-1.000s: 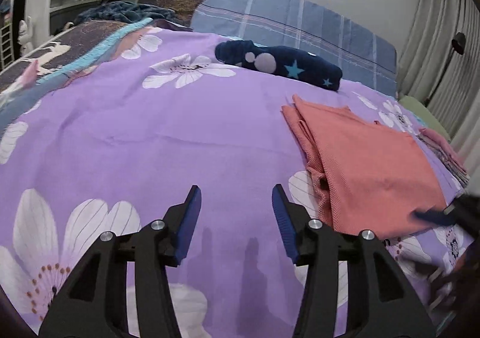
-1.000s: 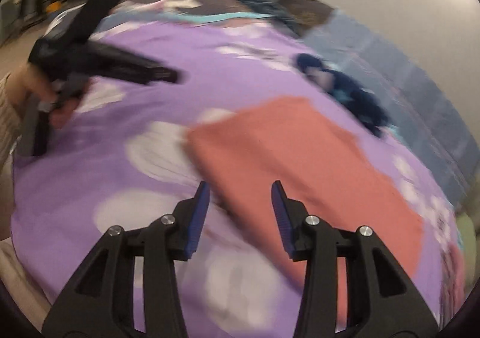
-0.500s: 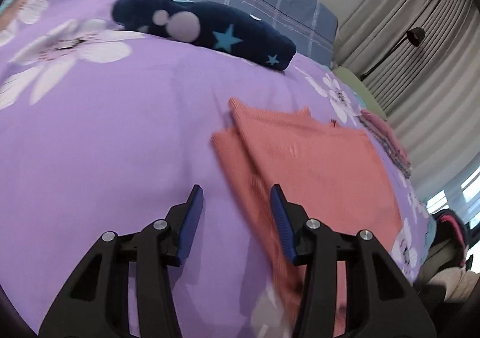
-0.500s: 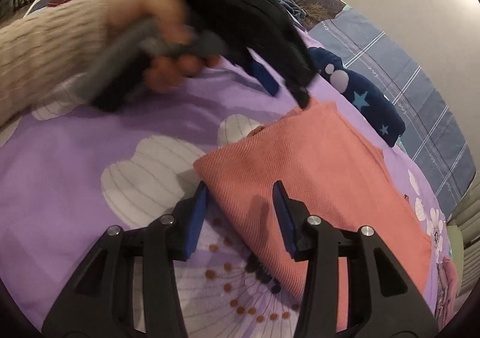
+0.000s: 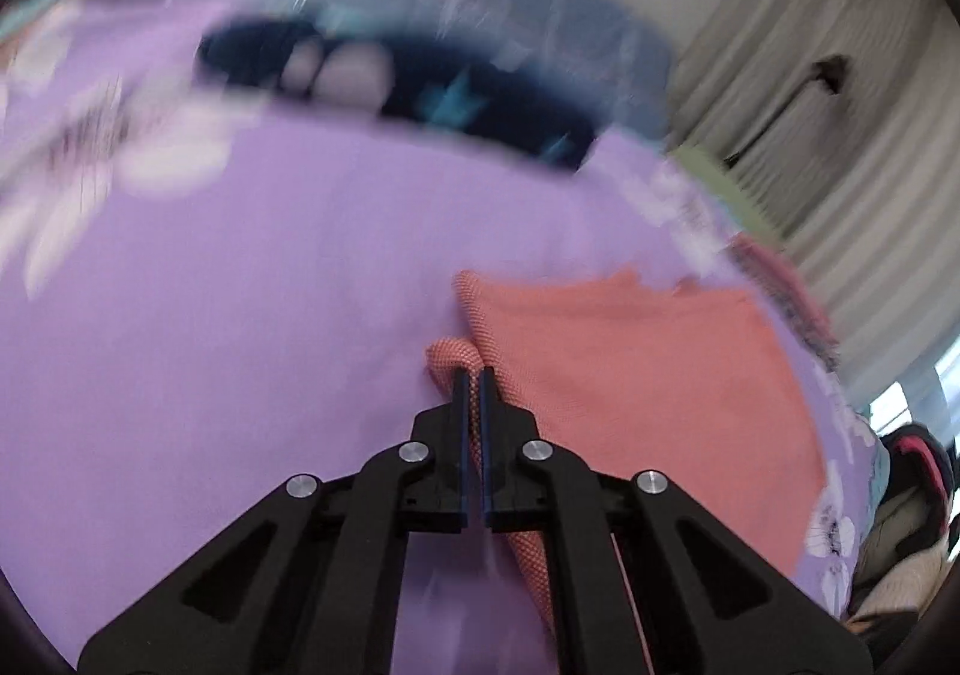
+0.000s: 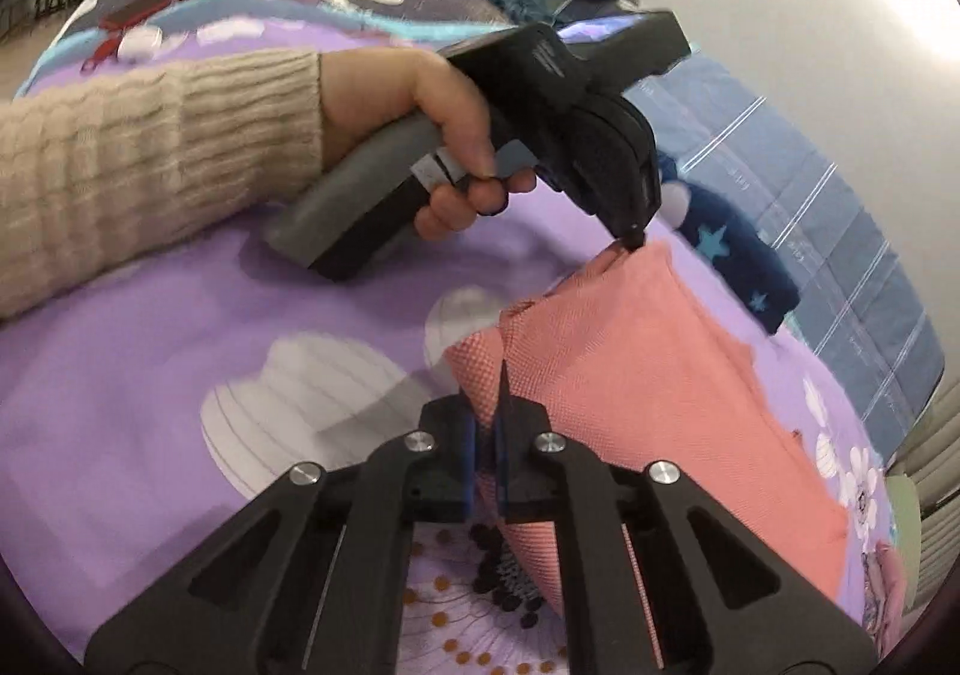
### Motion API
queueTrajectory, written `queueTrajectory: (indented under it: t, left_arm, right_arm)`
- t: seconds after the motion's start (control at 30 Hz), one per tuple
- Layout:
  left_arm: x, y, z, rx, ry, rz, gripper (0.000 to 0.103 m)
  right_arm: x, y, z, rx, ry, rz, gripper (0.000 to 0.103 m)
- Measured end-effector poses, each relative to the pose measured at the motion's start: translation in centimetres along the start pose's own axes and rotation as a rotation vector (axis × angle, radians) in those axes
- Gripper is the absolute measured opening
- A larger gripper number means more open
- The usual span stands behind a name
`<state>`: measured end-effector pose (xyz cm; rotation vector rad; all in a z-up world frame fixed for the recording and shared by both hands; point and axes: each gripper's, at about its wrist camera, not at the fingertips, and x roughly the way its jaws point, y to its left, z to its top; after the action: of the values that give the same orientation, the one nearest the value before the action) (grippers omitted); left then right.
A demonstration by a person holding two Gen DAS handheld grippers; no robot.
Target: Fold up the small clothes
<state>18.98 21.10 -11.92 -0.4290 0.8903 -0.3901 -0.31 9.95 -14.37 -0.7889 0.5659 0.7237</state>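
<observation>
Left wrist view: left gripper (image 5: pixel 472 375) is clamping the near edge of the salmon-pink garment (image 5: pixel 630 363), its jaws having just closed with the fabric pinched between them. The garment is lying flat on the purple floral bed sheet (image 5: pixel 240 285); a navy star-print piece (image 5: pixel 420 87) is sitting further back, blurred.

Right wrist view: right gripper (image 6: pixel 486 423) is pinching a near corner of the garment (image 6: pixel 660 375), its jaws also having just closed on cloth. A hand (image 6: pixel 432 135) in a beige knit sleeve (image 6: pixel 150 153) is holding the left gripper (image 6: pixel 630 240) on the far corner.
</observation>
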Motion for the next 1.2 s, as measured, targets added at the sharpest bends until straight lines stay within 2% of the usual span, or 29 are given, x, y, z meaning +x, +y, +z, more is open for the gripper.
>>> queueTrajectory:
  t: [0.03, 0.1, 0.23, 0.27, 0.3, 0.33, 0.37, 0.4, 0.57, 0.67, 0.93, 1.1, 1.2]
  left_arm:
    - [-0.3, 1.1, 0.1, -0.065, -0.011, -0.064, 0.003]
    - [-1.2, 1.9, 0.0, -0.1, -0.056, -0.047, 0.003]
    - [-1.7, 2.8, -0.2, -0.155, -0.065, -0.073, 0.005]
    - [-1.9, 2.7, -0.4, -0.152, -0.063, -0.078, 0.014]
    - [-2.1, 2.6, -0.5, -0.146, -0.063, -0.089, 0.026]
    - [-2.6, 2.3, -0.8, -0.132, -0.072, -0.108, 0.031]
    - [-2.9, 2.1, -1.0, -0.12, -0.07, -0.129, 0.041]
    - [-3.1, 2.0, -1.0, -0.111, -0.068, -0.141, 0.049]
    - [-2.7, -0.9, -2.2, 0.006, 0.004, -0.217, 0.065]
    - [-1.7, -2.6, -2.3, 0.069, 0.04, -0.163, 0.065]
    - [-0.6, -2.7, -1.8, 0.04, 0.041, -0.17, 0.063]
    - [-0.5, -2.0, -1.5, -0.004, 0.041, -0.156, 0.045]
    - [0.1, -1.7, -1.0, -0.021, 0.057, -0.152, 0.04]
  right_arm:
    - [0.0, 0.1, -0.1, 0.006, 0.002, 0.001, 0.004]
    - [-0.6, 0.5, -0.2, -0.003, -0.017, -0.01, 0.005]
    - [-0.9, 0.5, -0.4, 0.008, -0.013, 0.002, 0.007]
    - [-1.0, 0.5, -0.4, 0.011, -0.011, 0.008, 0.012]
    - [-1.4, 0.5, -0.6, 0.011, -0.019, 0.007, 0.024]
    - [-1.9, 0.5, -0.8, 0.006, -0.034, -0.005, 0.03]
    - [-2.2, 0.5, -1.0, 0.001, -0.043, -0.012, 0.034]
    - [-2.5, 0.3, -1.3, 0.0, -0.043, -0.021, 0.035]
    - [-1.7, -1.3, -2.1, 0.073, 0.037, -0.012, 0.037]
    - [-0.9, -1.1, -2.2, 0.081, 0.057, -0.024, 0.04]
    - [-0.1, -1.5, -1.7, 0.113, 0.066, -0.021, 0.042]
    - [0.2, -1.4, -1.2, 0.11, 0.065, -0.033, 0.042]
    - [0.6, -1.0, -0.6, 0.099, 0.058, -0.049, 0.042]
